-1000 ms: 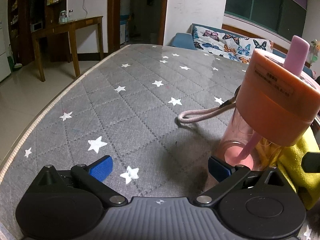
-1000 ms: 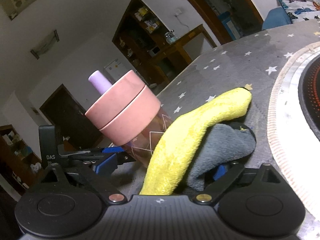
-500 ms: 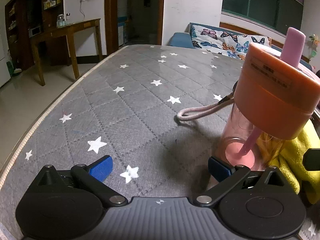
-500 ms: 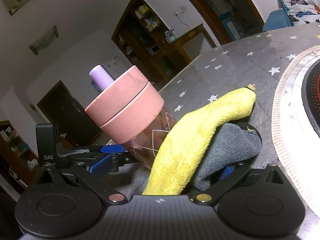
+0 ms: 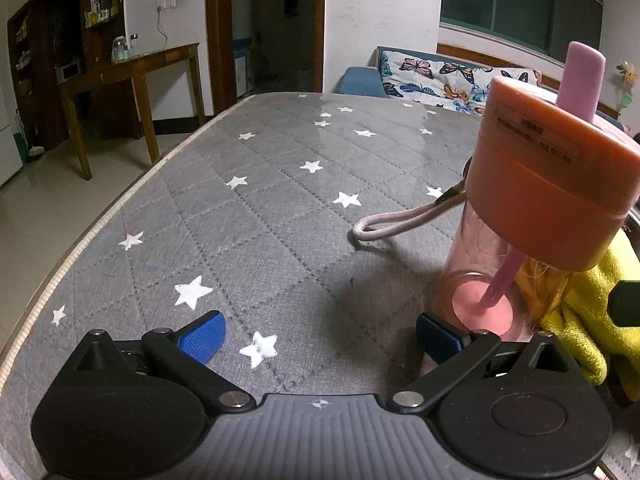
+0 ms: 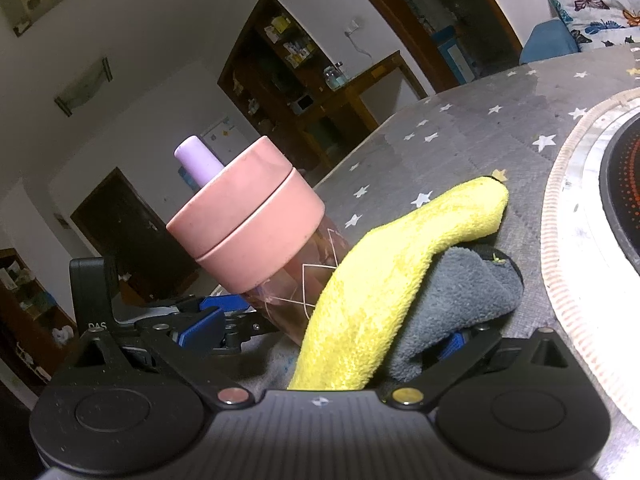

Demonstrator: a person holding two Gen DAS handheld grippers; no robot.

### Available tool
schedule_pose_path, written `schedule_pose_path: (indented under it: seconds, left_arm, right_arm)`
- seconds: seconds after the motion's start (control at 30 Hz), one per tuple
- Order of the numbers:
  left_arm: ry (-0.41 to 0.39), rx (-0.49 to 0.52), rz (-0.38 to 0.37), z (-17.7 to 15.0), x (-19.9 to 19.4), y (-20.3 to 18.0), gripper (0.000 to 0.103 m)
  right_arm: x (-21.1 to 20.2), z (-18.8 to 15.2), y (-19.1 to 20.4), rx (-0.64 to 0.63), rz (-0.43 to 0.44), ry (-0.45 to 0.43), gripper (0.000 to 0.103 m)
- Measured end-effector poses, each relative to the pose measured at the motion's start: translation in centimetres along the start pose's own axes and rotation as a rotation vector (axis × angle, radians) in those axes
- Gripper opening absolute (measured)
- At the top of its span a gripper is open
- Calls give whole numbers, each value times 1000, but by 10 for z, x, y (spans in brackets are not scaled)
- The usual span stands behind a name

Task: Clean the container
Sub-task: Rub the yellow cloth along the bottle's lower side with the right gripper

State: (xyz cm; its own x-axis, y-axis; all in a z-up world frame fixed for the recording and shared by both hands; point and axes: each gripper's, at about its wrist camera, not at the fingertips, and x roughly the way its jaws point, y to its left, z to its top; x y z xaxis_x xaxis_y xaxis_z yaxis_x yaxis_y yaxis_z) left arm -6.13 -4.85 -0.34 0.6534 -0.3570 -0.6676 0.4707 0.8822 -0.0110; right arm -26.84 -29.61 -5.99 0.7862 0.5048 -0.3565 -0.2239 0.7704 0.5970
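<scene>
- Pink translucent plastic bottle (image 5: pixel 496 276) with a wide salmon-pink lid (image 5: pixel 548 184) and a lilac straw spout (image 5: pixel 580 76): standing upright on the grey star-printed quilted tabletop (image 5: pixel 260 220), just ahead of and to the right of the left hand-held gripper (image 5: pixel 320 336), its base right beside the right-hand blue pad.
- Left hand-held gripper: released, jaws wide, nothing between them but bare cover; bottle outside the gap.
- Pink cord loop (image 5: pixel 396 224): trailing from the lid onto the tabletop, ahead of that gripper.
- Right hand-held gripper (image 6: pixel 320 336): spread to its widest, with a folded yellow-and-grey microfibre cloth (image 6: pixel 392 280) lying in the gap; right-hand pad hidden under the fold, so no squeeze on the cloth visible.
- Bottle ahead-left of the right gripper, cloth leaning against its wall.
- Step in hand, by judgement: getting hold of the cloth beside the bottle, wiping not yet begun.
- Next move likely calls for: clenching on the cloth's thick fold, the left gripper shifting right to straddle and steady the bottle, cord kept out of the jaws.
</scene>
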Motion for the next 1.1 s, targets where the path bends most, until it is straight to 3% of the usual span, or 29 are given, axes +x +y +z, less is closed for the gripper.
schedule_pose_path:
  seconds: [0.27,0.33,1.1]
  left_arm:
    - [-6,2,0,-1,-1,0,103]
    - [-10,3,1,-2,-1,0,103]
    - [-19,8,-2,-7,-3,-2,103]
  right_arm:
    - [0,-8,11,-8,-7,1,103]
    - [-2,6,6,-8,-4,7,103]
    - [16,20,27,-7,-32,-9,103]
